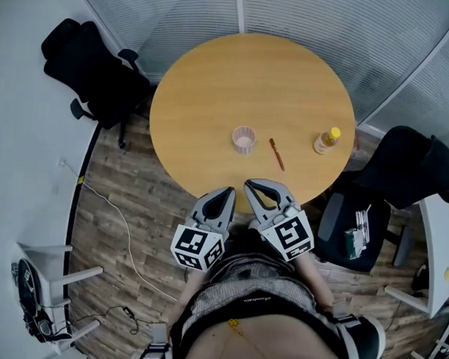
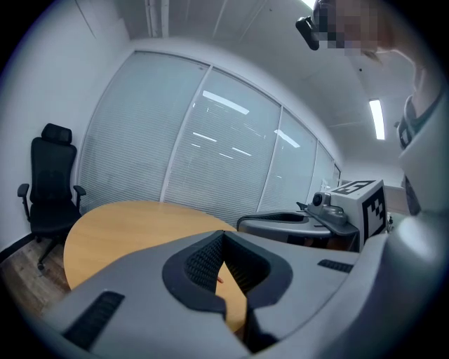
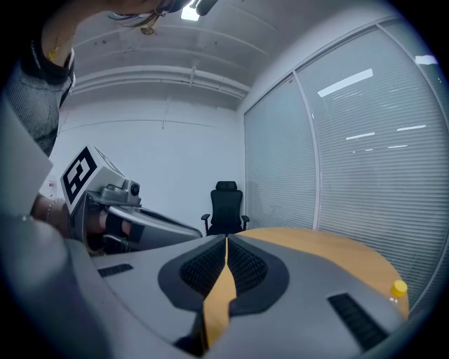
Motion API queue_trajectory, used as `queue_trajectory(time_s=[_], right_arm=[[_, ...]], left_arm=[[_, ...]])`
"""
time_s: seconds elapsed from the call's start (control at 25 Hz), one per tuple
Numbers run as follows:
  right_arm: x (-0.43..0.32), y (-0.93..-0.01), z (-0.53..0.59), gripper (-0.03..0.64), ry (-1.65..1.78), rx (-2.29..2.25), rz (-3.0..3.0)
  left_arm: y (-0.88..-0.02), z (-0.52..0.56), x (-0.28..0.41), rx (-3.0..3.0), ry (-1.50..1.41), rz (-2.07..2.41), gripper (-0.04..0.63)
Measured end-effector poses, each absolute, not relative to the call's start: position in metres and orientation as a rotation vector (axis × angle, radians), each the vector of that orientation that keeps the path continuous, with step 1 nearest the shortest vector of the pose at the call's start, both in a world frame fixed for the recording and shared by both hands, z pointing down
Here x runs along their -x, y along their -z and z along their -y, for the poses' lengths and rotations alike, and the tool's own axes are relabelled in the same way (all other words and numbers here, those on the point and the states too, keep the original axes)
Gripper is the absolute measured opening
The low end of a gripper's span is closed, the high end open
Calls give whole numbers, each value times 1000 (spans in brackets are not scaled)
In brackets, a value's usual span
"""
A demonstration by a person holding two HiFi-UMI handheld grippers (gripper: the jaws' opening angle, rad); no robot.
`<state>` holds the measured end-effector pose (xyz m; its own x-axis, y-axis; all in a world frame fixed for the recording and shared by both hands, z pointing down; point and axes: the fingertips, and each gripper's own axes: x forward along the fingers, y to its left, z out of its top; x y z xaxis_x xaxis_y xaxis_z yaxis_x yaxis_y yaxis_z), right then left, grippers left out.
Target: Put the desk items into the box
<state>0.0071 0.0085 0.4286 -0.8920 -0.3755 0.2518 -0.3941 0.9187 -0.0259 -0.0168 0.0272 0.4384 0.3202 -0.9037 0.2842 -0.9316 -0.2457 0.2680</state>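
On the round wooden table [image 1: 213, 86] stand a pink cup [image 1: 243, 140] and a small bottle with a yellow cap [image 1: 327, 140]. Between them lies a red pen [image 1: 276, 153]. Both grippers hover side by side at the table's near edge, short of all three items. My left gripper [image 1: 228, 191] [image 2: 223, 235] is shut with nothing in it. My right gripper [image 1: 252, 186] [image 3: 226, 240] is also shut and empty. The bottle [image 3: 398, 291] shows low at the right of the right gripper view. A sliver of the pen [image 2: 219, 279] peeks between the left jaws' bases.
Black office chairs stand at the table's far left [image 1: 92, 64] and near right [image 1: 408, 170]; a small green item [image 1: 352, 242] lies on the right chair's seat. Glass walls with blinds [image 1: 303, 23] curve behind the table. A cable [image 1: 113, 208] trails over the wood floor at left.
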Motion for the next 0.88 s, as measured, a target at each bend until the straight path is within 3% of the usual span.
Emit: queue_trajectory(time_s=[0.88], right_arm=[[29,-428,44,23,-144,-777,2772]], left_arm=[[-432,31,54,-2337,-140,1449,-3]])
